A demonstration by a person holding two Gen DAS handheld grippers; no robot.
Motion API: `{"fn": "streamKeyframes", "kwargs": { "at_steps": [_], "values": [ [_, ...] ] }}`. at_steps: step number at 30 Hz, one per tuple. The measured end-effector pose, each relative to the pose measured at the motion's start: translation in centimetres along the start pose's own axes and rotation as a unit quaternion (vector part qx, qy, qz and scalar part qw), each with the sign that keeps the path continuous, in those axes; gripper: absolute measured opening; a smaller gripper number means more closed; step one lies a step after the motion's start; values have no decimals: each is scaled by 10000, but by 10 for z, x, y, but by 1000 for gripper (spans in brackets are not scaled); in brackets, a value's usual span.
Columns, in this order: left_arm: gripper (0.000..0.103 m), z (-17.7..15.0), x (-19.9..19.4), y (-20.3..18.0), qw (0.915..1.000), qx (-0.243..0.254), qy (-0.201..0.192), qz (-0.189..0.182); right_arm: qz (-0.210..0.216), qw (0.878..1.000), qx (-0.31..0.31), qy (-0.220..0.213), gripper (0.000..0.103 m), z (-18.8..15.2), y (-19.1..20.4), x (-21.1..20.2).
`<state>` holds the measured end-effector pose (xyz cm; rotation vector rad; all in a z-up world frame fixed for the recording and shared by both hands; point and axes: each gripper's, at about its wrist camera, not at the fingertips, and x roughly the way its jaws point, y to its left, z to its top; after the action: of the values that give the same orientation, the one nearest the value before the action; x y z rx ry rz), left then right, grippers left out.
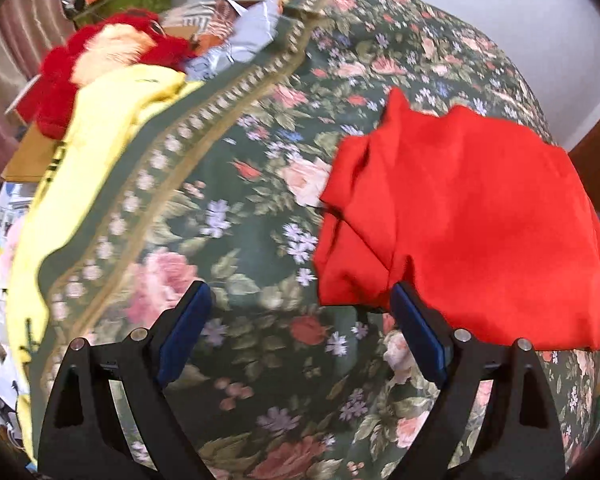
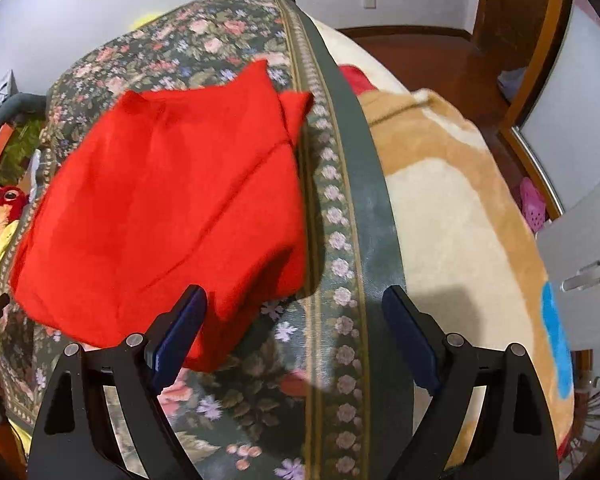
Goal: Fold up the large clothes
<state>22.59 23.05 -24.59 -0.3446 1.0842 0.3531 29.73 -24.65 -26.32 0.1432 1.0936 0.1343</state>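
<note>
Covering the bed, a floral bedspread [image 1: 260, 208] carries the folded red garment [image 1: 468, 224], seen at 2 o'clock from the left gripper [image 1: 300, 336] and at 11 o'clock from the right gripper [image 2: 296, 336]. A yellow garment [image 1: 100, 128] is draped at 10 o'clock in the left view; dark lettering on it cannot be read. Both grippers are spread wide, nothing clamped. Whether the red cloth is touched by the left gripper's right pad or the right gripper's left pad cannot be told.
</note>
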Motion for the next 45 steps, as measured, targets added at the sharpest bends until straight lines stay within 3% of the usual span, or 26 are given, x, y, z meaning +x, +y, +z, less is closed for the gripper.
{"fn": "streamKeyframes", "kwargs": {
  "at_steps": [5,11,16,18,20,30,38,42,44,45],
  "values": [
    [91,-7,-17,4,9972,-307,-32,-682,130,9995,-131,-251,88,6,16,-17],
    [91,-22,-7,-15,9828,-617,309,-1715,358,9977,-415,-402,88,12,49,-20],
    [91,-31,21,-35,9611,-904,759,-2498,453,9965,-663,-227,88,10,75,-2],
    [90,-31,29,-40,9482,-1035,803,-2894,449,9959,-769,-146,88,8,83,6],
    [90,-29,33,-43,9405,-1116,742,-3122,442,9953,-861,-25,88,7,90,16],
    [88,-4,73,-34,9240,-1760,650,-3333,240,9924,-1195,192,88,-3,103,37],
    [76,14,96,-34,9070,-2288,523,-3496,205,9916,-1267,188,93,-3,107,41],
    [65,20,103,-34,9058,-2562,511,-3336,167,9916,-1269,208,93,-3,108,39],
    [54,20,104,-30,9039,-2708,544,-3266,175,9915,-1269,224,93,-1,109,36],
    [41,19,105,-27,9031,-2796,564,-3211,197,9914,-1271,223,93,0,111,34]
  ]
}}
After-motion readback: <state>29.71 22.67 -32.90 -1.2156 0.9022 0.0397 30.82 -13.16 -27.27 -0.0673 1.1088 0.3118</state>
